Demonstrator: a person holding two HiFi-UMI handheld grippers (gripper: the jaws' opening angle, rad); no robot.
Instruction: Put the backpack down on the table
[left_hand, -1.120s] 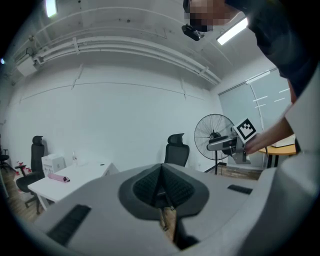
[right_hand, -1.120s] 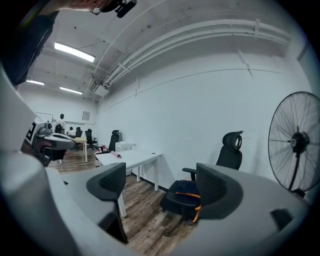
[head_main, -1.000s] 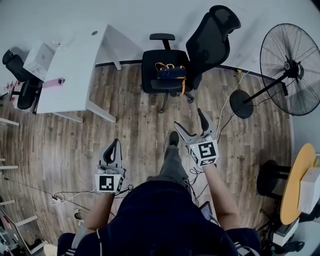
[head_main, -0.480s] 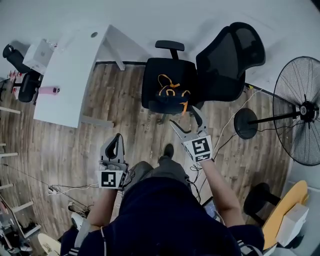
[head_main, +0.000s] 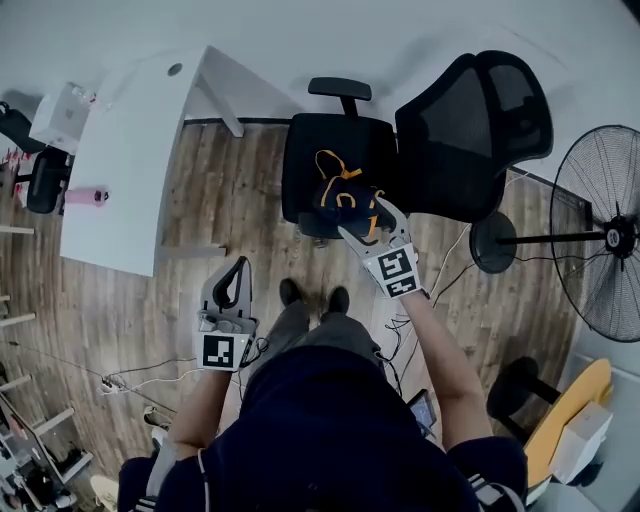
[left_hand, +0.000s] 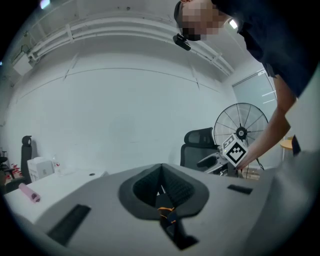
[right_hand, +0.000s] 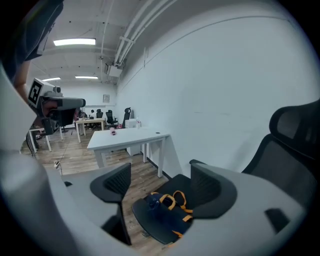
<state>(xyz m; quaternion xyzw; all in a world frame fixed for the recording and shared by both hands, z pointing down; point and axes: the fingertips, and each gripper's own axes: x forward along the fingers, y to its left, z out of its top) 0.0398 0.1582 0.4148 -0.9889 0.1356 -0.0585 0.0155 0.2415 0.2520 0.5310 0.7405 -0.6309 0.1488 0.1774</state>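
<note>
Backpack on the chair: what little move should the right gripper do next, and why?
Probably lower the right gripper onto the backpack, at its orange handle. It lies on the chair seat, not the table. The gripper's jaws have just been closing a little, yet stand apart above it with nothing between them.

Black office chair (head_main: 470, 130); standing fan (head_main: 607, 236) just beside it; cables (head_main: 118, 383) across wooden floor (head_main: 230, 220).
</note>
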